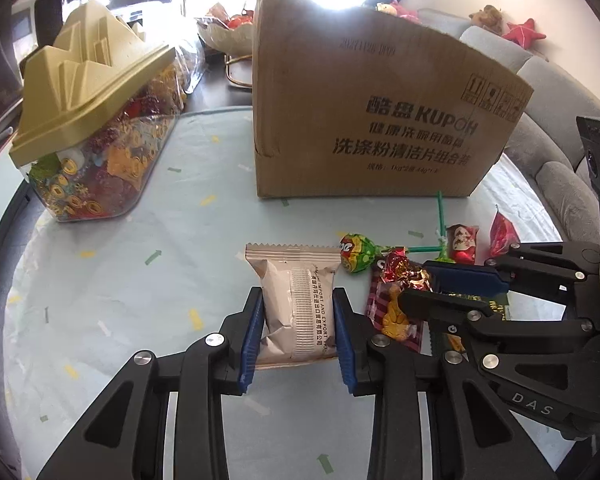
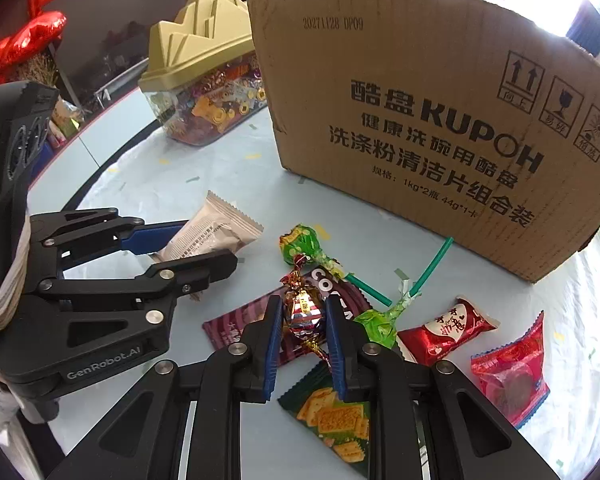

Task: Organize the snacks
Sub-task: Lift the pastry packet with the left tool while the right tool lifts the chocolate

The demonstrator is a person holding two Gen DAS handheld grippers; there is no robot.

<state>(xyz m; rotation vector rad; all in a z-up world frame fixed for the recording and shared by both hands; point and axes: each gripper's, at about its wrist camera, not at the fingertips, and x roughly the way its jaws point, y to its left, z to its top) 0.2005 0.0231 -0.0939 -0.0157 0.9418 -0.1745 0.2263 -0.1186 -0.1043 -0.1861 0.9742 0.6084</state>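
My left gripper (image 1: 298, 300) is shut on a beige snack packet (image 1: 296, 300), which rests on the pale blue tablecloth; the packet also shows in the right wrist view (image 2: 216, 228). My right gripper (image 2: 302, 312) is shut on a red-and-gold foil candy (image 2: 304, 312), above a maroon wrapper (image 2: 236, 328). The same candy shows in the left wrist view (image 1: 400, 270). A tall cardboard box (image 1: 364, 112) stands behind the snacks, also in the right wrist view (image 2: 420, 120). Two green lollipops (image 2: 300, 246) (image 2: 380, 322) lie beside the candy.
A clear candy jar with a gold lid (image 1: 96, 128) stands at the left. A green cracker packet (image 2: 336, 420), a red candy (image 2: 444, 332) and a red packet (image 2: 512, 372) lie to the right. A grey sofa (image 1: 540, 92) is beyond the table edge.
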